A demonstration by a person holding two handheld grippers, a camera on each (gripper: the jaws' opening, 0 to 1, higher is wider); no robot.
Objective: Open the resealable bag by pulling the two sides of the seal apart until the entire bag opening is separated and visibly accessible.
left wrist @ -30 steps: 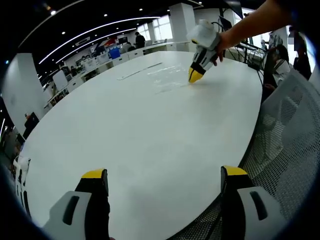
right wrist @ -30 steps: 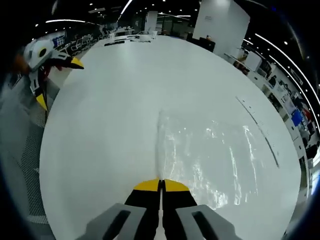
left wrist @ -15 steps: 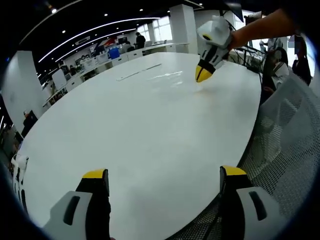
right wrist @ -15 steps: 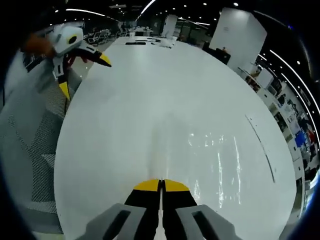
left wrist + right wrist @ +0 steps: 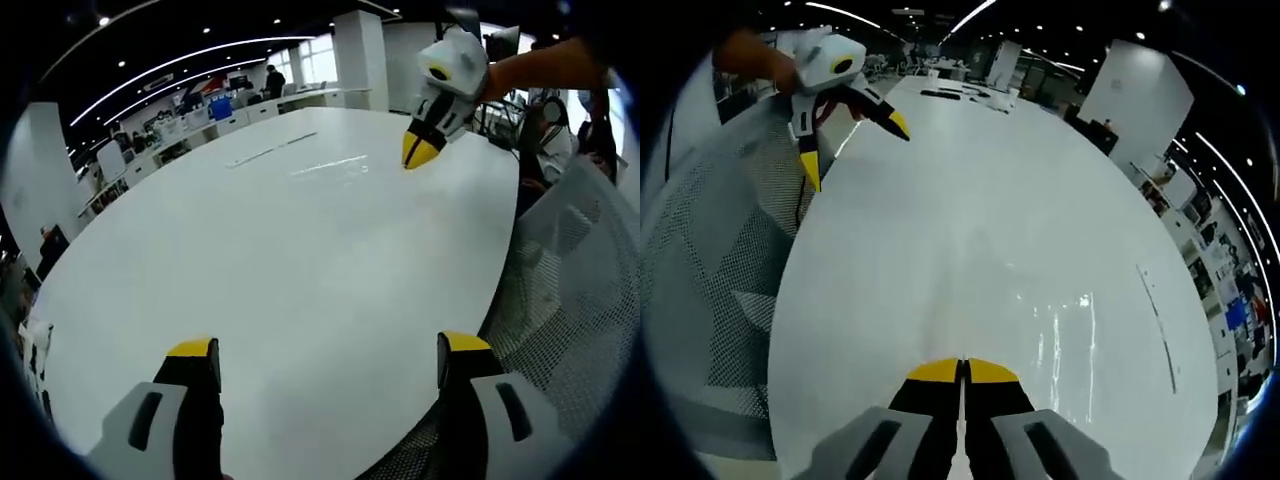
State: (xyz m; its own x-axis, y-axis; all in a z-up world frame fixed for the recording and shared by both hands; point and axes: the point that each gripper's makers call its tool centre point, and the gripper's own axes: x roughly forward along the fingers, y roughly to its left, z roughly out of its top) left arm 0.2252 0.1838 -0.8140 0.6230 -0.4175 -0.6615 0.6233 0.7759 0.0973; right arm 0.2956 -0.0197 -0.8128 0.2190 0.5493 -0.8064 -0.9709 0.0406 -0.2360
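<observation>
The clear resealable bag (image 5: pixel 1065 335) lies ahead of my right gripper (image 5: pixel 962 372) on the white table (image 5: pixel 970 190). It shows mostly as glints, and one edge runs into the jaws. That gripper is shut on the bag's edge. In the left gripper view the same gripper (image 5: pixel 420 152) hangs over the table's far right side, held by a person's hand, with the bag (image 5: pixel 330 165) a faint shine beside it. My left gripper (image 5: pixel 328 352) is open over the near table edge with nothing between its fingers. It also appears, jaws apart, as the left gripper (image 5: pixel 855 140).
A white mesh chair (image 5: pixel 575 270) stands against the table's right side, and the mesh chair (image 5: pixel 710 270) is on the left in the right gripper view. A thin dark strip (image 5: pixel 272 148) lies on the table beyond the bag. Office desks and people are far behind.
My right gripper has lifted and pulled back toward the table's edge, staying shut, and the bag has come along with it. The left gripper stays open and has barely moved.
</observation>
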